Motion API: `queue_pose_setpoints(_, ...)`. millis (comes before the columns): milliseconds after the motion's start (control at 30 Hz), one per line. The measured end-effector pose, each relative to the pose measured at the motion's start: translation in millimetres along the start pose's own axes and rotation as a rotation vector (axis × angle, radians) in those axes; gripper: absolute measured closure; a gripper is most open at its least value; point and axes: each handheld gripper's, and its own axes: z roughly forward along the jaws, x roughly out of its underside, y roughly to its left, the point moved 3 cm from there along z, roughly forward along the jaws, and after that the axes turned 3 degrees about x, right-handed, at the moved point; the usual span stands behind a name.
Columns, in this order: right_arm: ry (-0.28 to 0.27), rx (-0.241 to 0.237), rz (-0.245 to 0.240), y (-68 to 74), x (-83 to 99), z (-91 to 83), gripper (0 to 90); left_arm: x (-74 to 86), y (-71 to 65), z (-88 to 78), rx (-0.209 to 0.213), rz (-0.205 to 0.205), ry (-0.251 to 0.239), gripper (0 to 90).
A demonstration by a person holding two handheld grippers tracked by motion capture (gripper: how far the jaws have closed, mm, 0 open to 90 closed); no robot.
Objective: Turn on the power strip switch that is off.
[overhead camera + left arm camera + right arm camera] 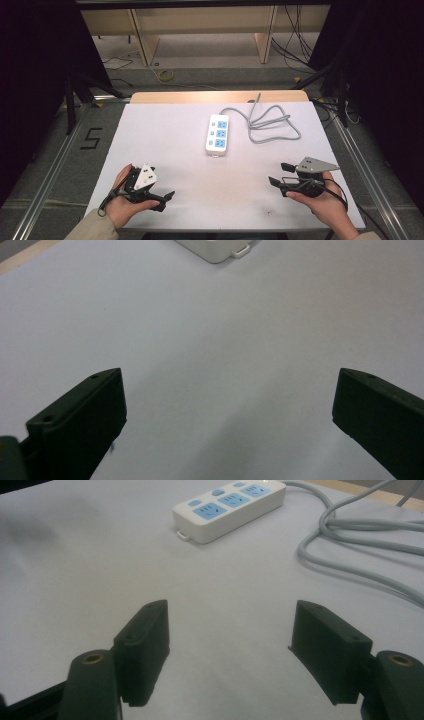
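A: Right gripper view status?

B: Right gripper [230,645] is held low over the white table [75,580], jaws spread wide, nothing between them.

A: What is seen ahead?

B: A white power strip [230,507] with blue sockets is seen lying flat, well apart from the jaws. Its grey cable [350,545] is looped on the table at the right.

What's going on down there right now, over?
Left gripper and right gripper: jaws open, empty. Power strip untouched mid-table, grey cord coiled beside it. Nothing in the way.
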Motion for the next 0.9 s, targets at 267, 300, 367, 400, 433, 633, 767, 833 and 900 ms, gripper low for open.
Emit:
queue_pose_setpoints(267,0.009,0.028,-0.041,3.3,-3.6,-2.4,55.6,0.1,-1.7,1.0,0.004,0.007,0.007,1.0)
queue_pose_setpoints(300,0.01,0.032,-0.052,3.6,-4.6,-2.5,60.9,0.3,-1.1,1.0,0.003,0.007,0.008,1.0)
queue_pose_setpoints(367,0.007,0.039,-0.067,4.6,-5.6,-2.1,69.2,0.0,-0.1,1.2,-0.007,0.0,0.004,1.3)
queue_pose_setpoints(400,0.004,0.04,-0.073,5.2,-5.9,-1.9,73.6,0.1,-0.1,1.0,-0.007,-0.007,0.004,1.8)
queue_pose_setpoints(433,0.003,0.039,-0.076,5.9,-6.4,-2.2,76.8,0.2,-0.1,0.9,-0.005,-0.008,0.005,2.1)
queue_pose_setpoints(633,-0.011,0.07,-0.093,6.1,-10.4,-2.4,90.0,0.2,2.1,0.9,-0.011,-0.018,0.002,2.5)
queue_pose_setpoints(767,-0.001,0.075,-0.096,6.4,-12.2,0.0,90.0,-0.2,3.2,0.8,-0.016,-0.024,-0.005,3.1)
queue_pose_setpoints(833,0.004,0.074,-0.096,6.6,-13.6,1.8,90.0,-0.3,3.8,1.1,-0.018,-0.03,-0.009,3.0)
queue_pose_setpoints(900,0.005,0.074,-0.093,6.7,-14.2,2.4,90.0,-0.2,4.3,1.0,-0.02,-0.032,-0.009,3.0)
